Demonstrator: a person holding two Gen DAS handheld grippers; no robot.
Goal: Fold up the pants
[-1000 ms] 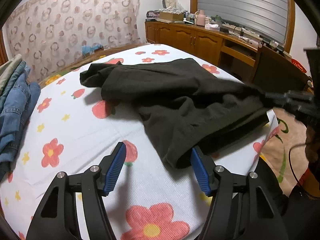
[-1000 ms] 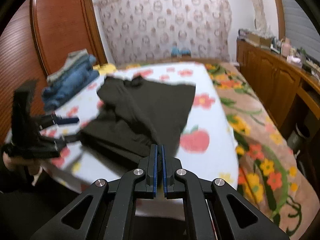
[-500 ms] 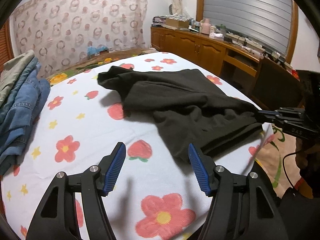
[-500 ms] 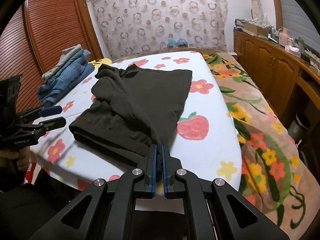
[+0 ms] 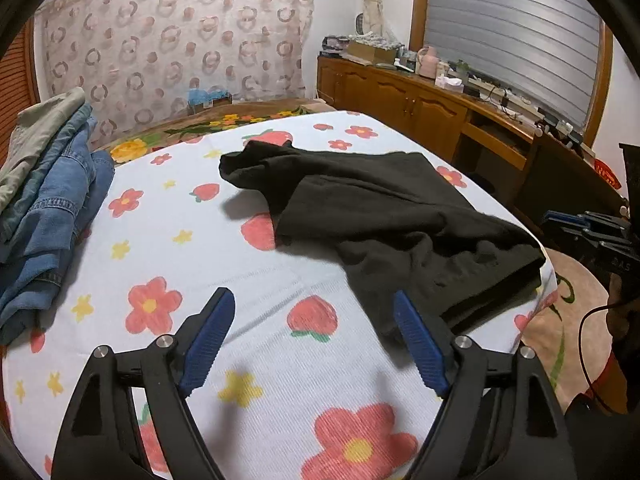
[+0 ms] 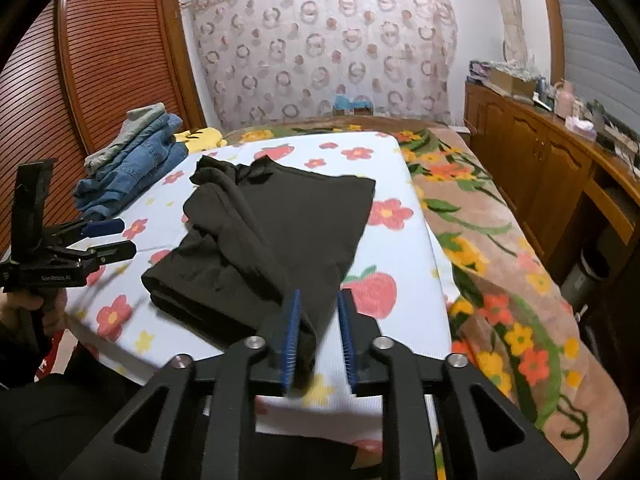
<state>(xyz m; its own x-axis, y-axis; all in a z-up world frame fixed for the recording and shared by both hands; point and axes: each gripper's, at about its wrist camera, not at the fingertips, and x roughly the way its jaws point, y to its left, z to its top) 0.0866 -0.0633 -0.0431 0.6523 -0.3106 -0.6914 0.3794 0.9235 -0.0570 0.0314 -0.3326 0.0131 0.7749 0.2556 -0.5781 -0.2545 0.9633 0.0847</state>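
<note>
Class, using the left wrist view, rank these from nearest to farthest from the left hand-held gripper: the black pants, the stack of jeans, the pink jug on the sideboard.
1. black pants: just ahead, right of the left hand-held gripper.
2. stack of jeans: left bed edge.
3. pink jug: far right, on the sideboard.

The pants [image 6: 276, 236] lie on the bed [image 6: 404, 248], reaching its near edge. A clothes pile [image 6: 136, 160] sits at the bed's far left corner. The cabinet [image 6: 552, 176] stands beyond the bed's right edge.
</note>
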